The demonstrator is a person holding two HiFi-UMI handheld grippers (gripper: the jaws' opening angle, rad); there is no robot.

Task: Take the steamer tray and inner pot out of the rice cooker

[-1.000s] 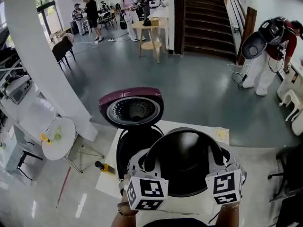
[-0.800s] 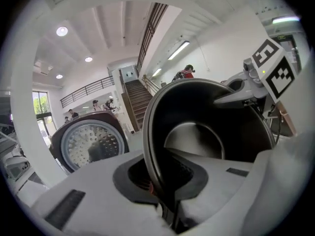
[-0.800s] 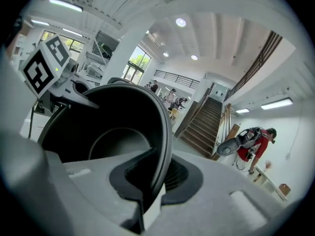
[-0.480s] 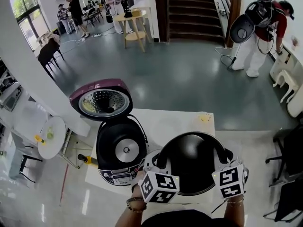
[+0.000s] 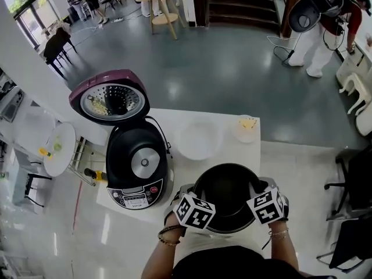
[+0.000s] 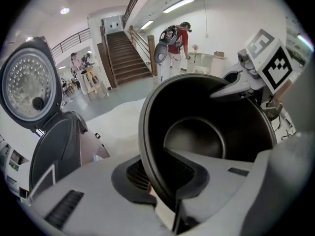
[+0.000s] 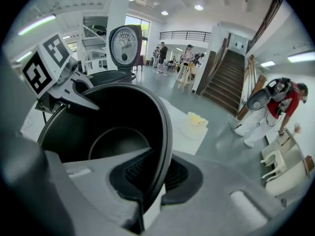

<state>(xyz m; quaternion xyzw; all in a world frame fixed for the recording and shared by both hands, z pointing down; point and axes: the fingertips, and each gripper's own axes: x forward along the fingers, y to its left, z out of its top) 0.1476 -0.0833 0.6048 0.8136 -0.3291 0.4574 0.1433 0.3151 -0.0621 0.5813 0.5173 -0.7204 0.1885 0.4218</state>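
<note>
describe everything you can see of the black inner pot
The inner pot is a round, deep, black bowl with a thin rim, smooth like coated metal, and empty. It is upright over the near edge of the white table, right of the open rice cooker. The left claw and right claw pinch opposite sides of its rim; whether it rests on the table is unclear.
</note>
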